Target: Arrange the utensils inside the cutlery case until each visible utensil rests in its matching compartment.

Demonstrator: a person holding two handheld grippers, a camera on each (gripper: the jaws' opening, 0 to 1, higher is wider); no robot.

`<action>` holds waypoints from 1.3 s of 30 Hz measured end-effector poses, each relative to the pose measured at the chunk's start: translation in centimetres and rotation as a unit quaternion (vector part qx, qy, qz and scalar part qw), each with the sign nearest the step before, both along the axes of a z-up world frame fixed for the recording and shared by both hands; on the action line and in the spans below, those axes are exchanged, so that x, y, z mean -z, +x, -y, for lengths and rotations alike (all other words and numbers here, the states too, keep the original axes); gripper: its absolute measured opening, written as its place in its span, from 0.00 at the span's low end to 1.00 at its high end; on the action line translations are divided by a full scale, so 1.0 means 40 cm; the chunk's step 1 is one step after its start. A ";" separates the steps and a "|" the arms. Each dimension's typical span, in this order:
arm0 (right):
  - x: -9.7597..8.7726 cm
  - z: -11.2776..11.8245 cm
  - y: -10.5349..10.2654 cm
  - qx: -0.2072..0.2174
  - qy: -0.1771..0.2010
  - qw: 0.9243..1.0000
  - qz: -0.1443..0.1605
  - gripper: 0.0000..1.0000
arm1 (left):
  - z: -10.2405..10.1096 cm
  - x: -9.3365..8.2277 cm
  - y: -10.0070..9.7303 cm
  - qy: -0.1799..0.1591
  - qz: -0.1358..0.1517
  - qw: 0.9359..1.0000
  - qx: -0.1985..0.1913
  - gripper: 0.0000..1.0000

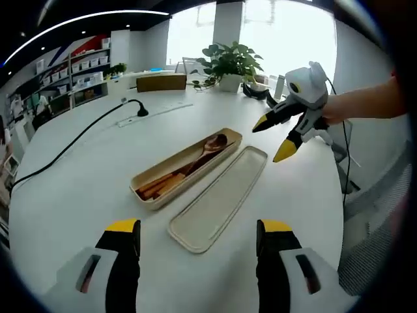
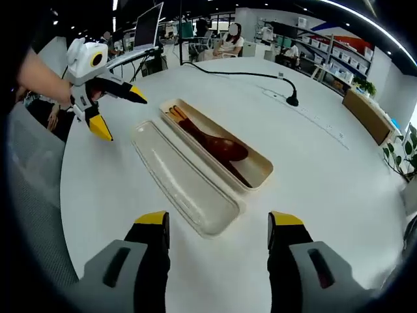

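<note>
Jaws of both the left gripper (image 1: 197, 236) and right gripper (image 2: 218, 228) gape, holding nothing. The wooden spoon (image 2: 218, 145) (light, stiff, probably slick) lies inside the cutlery case (image 2: 260, 171); grasp its slender handle. The lid (image 2: 186, 179) rests alongside on the tabletop (image 2: 339, 195).

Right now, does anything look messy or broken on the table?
Nothing looks broken or spilled. The lid lies off beside the open cutlery case, and the wooden utensils rest inside it, overlapping each other.
</note>
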State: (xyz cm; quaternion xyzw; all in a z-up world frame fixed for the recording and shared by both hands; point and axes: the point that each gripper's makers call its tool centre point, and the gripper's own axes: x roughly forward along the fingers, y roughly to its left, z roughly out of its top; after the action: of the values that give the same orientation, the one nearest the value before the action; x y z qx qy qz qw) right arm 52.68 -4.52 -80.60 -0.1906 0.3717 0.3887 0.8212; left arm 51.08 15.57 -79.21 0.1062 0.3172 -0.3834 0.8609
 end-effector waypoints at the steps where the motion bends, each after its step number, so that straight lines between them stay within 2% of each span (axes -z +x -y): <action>1: 0.004 -0.001 0.000 -0.001 -0.001 1.000 -0.002 0.59 | 0.000 0.001 0.002 -0.002 -0.002 1.000 -0.002 0.73; 6: 0.024 -0.012 -0.004 -0.018 -0.007 1.000 -0.010 0.61 | 0.005 0.009 0.012 0.004 -0.001 1.000 0.008 0.71; 11: 0.041 -0.010 0.008 -0.019 -0.013 1.000 -0.016 0.59 | 0.010 0.024 0.012 0.004 -0.007 1.000 0.008 0.69; 17: 0.042 -0.017 0.008 -0.027 -0.013 0.999 -0.015 0.59 | 0.021 0.039 0.002 0.016 -0.005 1.000 0.024 0.65; 19: 0.049 -0.021 0.006 -0.049 -0.031 0.998 -0.009 0.58 | 0.025 0.043 0.002 0.019 0.000 0.999 0.031 0.63; 20: 0.045 -0.030 0.002 -0.044 -0.018 0.999 -0.008 0.57 | 0.025 0.047 0.002 0.024 0.000 0.999 0.032 0.63; 24: 0.045 -0.032 0.001 -0.046 -0.015 0.999 -0.011 0.52 | 0.027 0.058 0.003 0.039 0.003 0.998 0.042 0.60; 25: 0.047 -0.032 -0.006 -0.038 -0.007 0.999 -0.022 0.51 | 0.027 0.061 0.004 0.043 0.003 0.998 0.043 0.58; 26: 0.045 -0.030 -0.007 -0.047 -0.010 0.999 -0.011 0.50 | 0.028 0.066 0.005 0.043 0.001 0.998 0.043 0.57; 28: 0.043 -0.032 -0.013 -0.048 -0.005 0.999 -0.014 0.48 | 0.032 0.068 0.005 0.043 0.000 0.998 0.045 0.57; 32: 0.043 -0.033 -0.010 -0.049 -0.001 0.999 -0.011 0.48 | 0.033 0.078 0.005 0.054 0.003 0.997 0.054 0.56; 35: 0.042 -0.035 -0.010 -0.049 0.003 0.999 -0.008 0.47 | 0.045 0.070 0.007 0.049 0.010 0.997 0.059 0.53; 39: 0.042 -0.034 -0.014 -0.047 0.003 0.999 -0.010 0.47 | 0.042 0.068 0.008 0.050 0.008 0.998 0.049 0.50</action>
State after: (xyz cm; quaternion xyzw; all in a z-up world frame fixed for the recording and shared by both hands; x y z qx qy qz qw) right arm 52.12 -3.16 -82.27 -0.2019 0.3696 0.4298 0.7987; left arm 51.38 13.90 -81.95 0.1679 0.3234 -0.4076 0.8373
